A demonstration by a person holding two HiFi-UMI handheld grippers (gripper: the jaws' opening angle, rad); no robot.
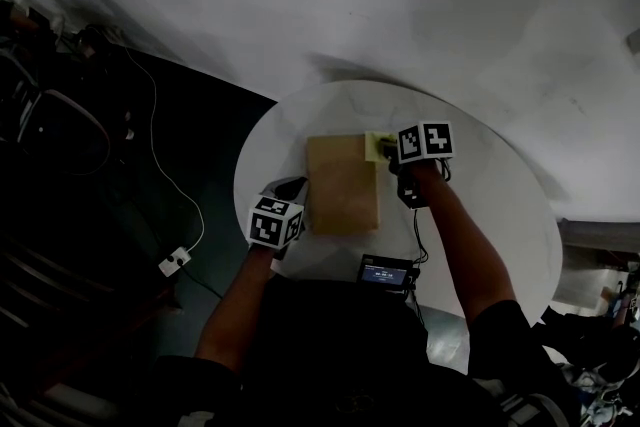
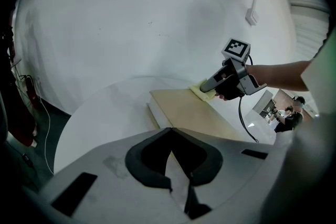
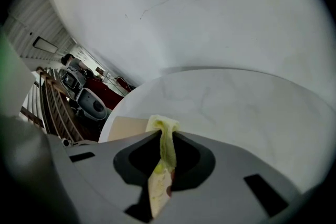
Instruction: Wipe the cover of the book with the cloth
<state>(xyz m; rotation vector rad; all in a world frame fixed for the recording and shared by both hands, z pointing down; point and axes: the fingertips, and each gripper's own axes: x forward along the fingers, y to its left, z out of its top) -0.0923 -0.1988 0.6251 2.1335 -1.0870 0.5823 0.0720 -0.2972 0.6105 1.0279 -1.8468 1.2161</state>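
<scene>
Right gripper [image 1: 386, 152] clamps cloth [image 3: 163, 126] on far corner of book [image 1: 342, 187] for wiping; left gripper [image 2: 170, 131] closed, empty, beside book.

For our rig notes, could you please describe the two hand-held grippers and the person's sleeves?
The left hand-held gripper and right hand-held gripper have pale grey jaws with dark pads; each carries a cube of black-and-white square markers. A black cable trails from the right one. The sleeves are dark, short.

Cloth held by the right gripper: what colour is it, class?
Pale yellow-green. The cloth shows best in the right gripper view.
</scene>
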